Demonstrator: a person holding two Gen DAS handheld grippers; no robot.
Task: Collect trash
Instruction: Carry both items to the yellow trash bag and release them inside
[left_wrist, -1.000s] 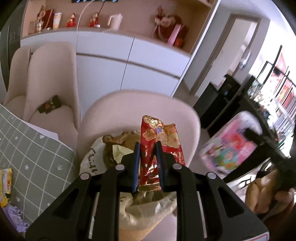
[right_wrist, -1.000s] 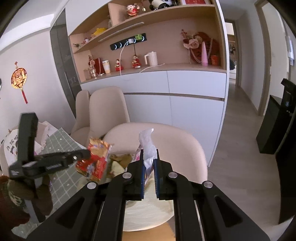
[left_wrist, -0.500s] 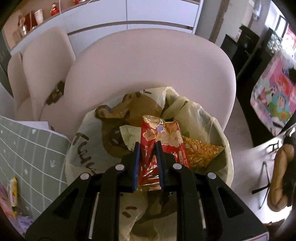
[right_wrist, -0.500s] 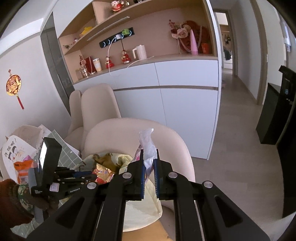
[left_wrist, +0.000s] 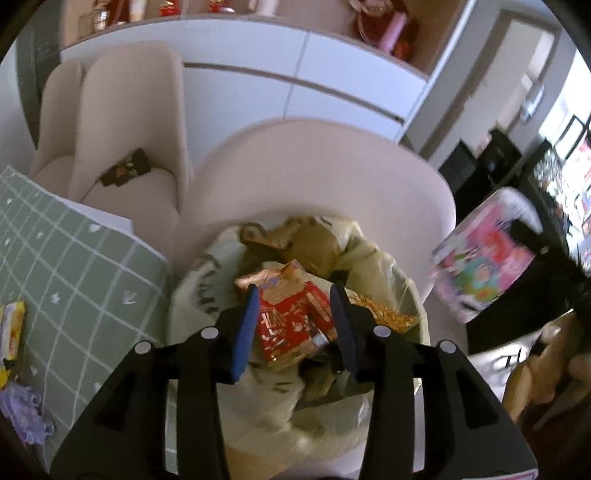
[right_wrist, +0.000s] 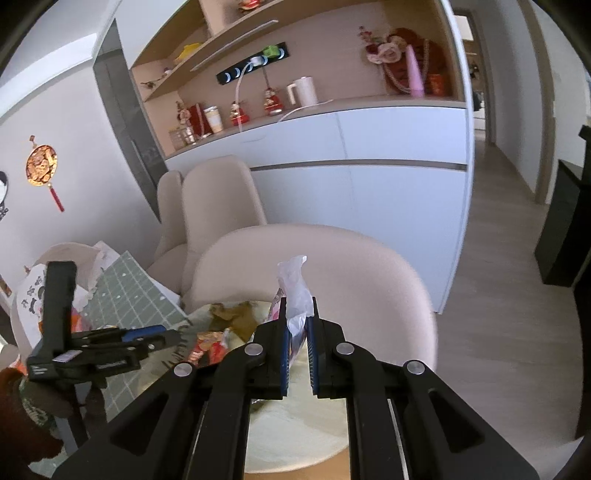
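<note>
The left gripper (left_wrist: 295, 325) is opening its jaws, and the crinkled red-and-gold foil snack wrapper (left_wrist: 291, 325) lies loose between them, dropping into the pale yellow plastic trash bag (left_wrist: 384, 258) just below. That piece looks delivered. The right gripper (right_wrist: 298, 345), beside it over the same bag, is clamped on a thin clear-and-pink plastic wrapper (right_wrist: 295, 291), not yet released. Further out on the green checked tablecloth (left_wrist: 66, 280), a yellow packet (left_wrist: 11, 332) and purple scrap (left_wrist: 26, 417) remain uncollected.

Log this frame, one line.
left gripper: opening, red wrapper dropping into trash bag | right gripper: shut on plastic wrapper
</note>
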